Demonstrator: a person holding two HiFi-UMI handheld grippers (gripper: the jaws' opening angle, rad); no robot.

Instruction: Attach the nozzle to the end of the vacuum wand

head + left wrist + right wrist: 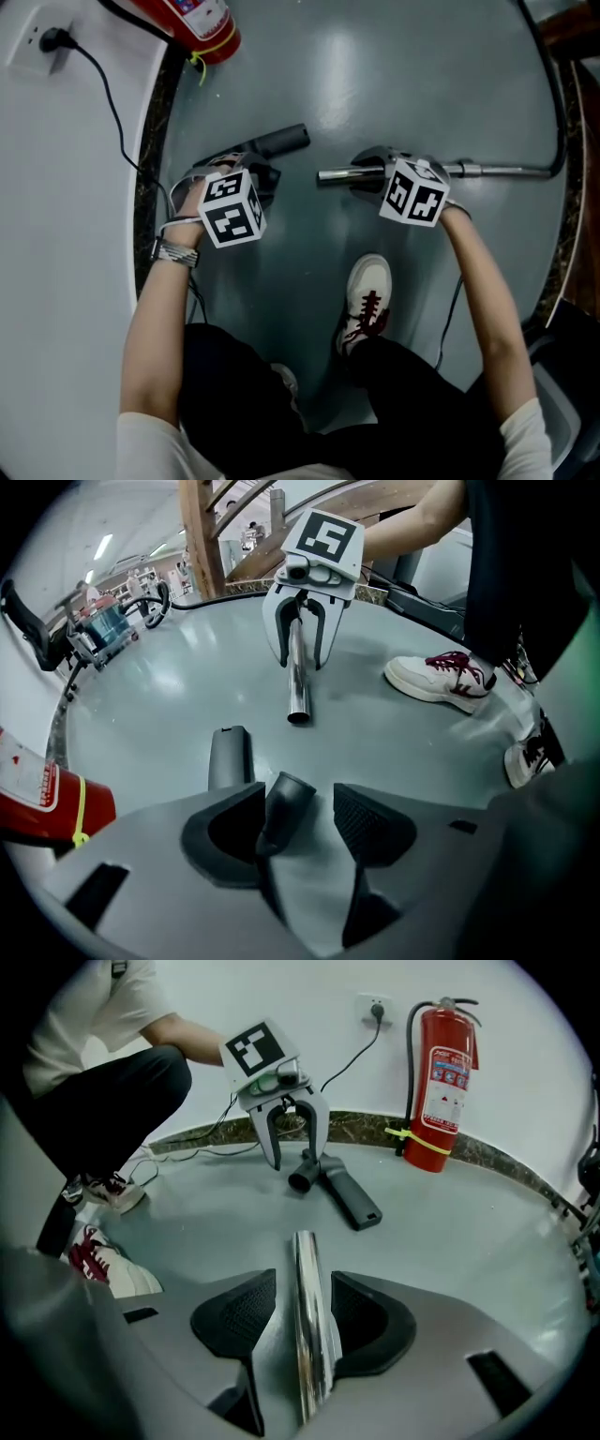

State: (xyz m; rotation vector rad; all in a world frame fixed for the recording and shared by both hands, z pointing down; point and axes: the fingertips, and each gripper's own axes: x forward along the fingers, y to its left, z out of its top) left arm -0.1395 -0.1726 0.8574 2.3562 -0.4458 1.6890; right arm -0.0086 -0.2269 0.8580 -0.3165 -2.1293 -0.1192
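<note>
As the head view looks down on the grey floor [375, 75], the left gripper [251, 174] sits over one end of the dark nozzle [281, 142]. The right gripper [370, 175] sits over the chrome vacuum wand [497, 171]. The wand's open end points toward the nozzle, and the two are near each other but apart. A black hose [560, 103] curves away from the wand's far end. A red fire extinguisher [202, 23] stands at the top edge, and a white shoe [366, 298] is planted below the grippers.

In the left gripper view, the left gripper [298, 817] is released, its jaws spread. The nozzle's [281, 808] round collar stands between them and leans on one pad, with a clear gap to the other. The nozzle's flat end stretches out over the floor. Ahead, the right gripper [302, 658] straddles the wand [297, 682], whose open mouth faces this camera.

In the right gripper view, the right gripper [305, 1312] is likewise released. The wand [305, 1297] runs between its pads, and a gap shows on at least one side. Beyond it, the left gripper [295, 1159] stands astride the nozzle's [349, 1194] collar. The extinguisher [441, 1087] stands against the white wall.
</note>
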